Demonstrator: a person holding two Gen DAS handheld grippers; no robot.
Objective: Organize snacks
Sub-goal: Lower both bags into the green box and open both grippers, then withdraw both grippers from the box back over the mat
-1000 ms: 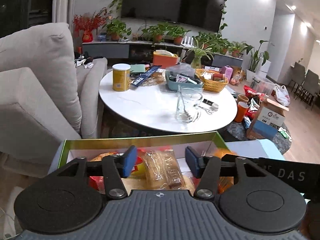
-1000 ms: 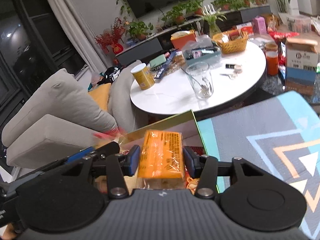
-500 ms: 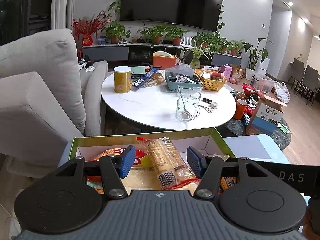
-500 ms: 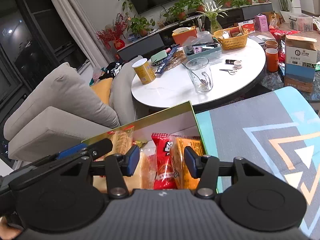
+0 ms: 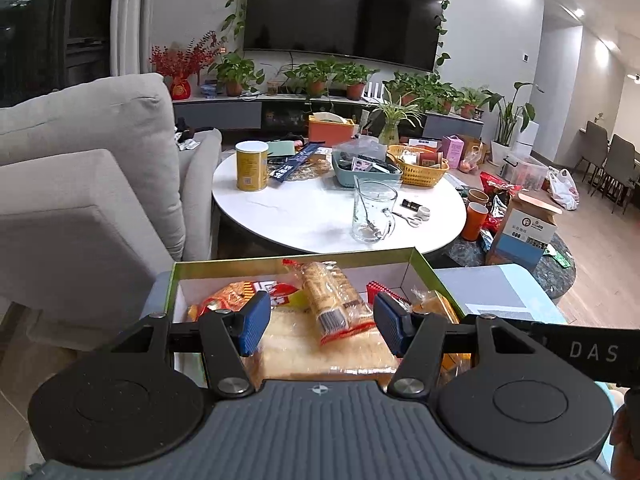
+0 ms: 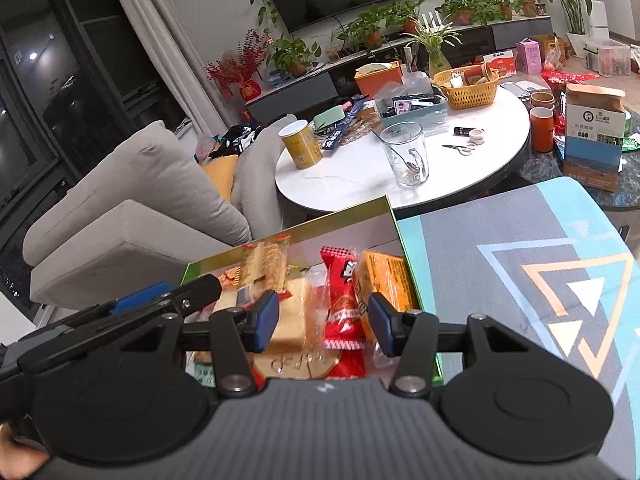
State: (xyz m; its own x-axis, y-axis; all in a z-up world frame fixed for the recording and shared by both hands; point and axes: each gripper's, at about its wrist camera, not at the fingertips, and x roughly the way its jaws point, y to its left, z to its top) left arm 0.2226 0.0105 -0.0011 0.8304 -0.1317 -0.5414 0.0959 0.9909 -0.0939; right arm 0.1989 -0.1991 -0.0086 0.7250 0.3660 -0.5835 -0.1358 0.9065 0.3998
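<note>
A lamplit living room, with a grey fabric sofa (image 5: 84, 184) to one side of a round white table (image 5: 320, 216) and a dark flat screen (image 5: 344, 12) on the far wall above potted plants.

Nearest, the left gripper (image 5: 318, 322) hangs over the box (image 5: 288, 261), its ribbed blue pads set moderately apart and pressing on nothing. The right gripper (image 6: 323, 320) hangs over the same box, jaws parted and empty too.

The box is a shallow rectangular carton with a glossy green-gold rim and white inner walls, just this side of the table. The snacks lie inside it: a long clear-wrapped stack of ridged crackers (image 5: 332, 296) tilted across a pale, soft loaf in film (image 5: 320, 348); a crinkly red packet (image 6: 340, 300) standing on end; a flat orange packet (image 6: 386, 280) leaning against the box wall nearest the mat. The mat (image 6: 520, 280) is matte cloth, grey and turquoise with printed triangles, beside the box.

Beyond the box, on the table's smooth marbled top: a clear glass jug (image 5: 372, 212) with a handle and a spoon inside, a yellow cylindrical tin (image 5: 251, 166) with a white lid, a woven-look yellow plastic basket (image 5: 420, 164), a blue-grey tray (image 5: 366, 170).
</note>
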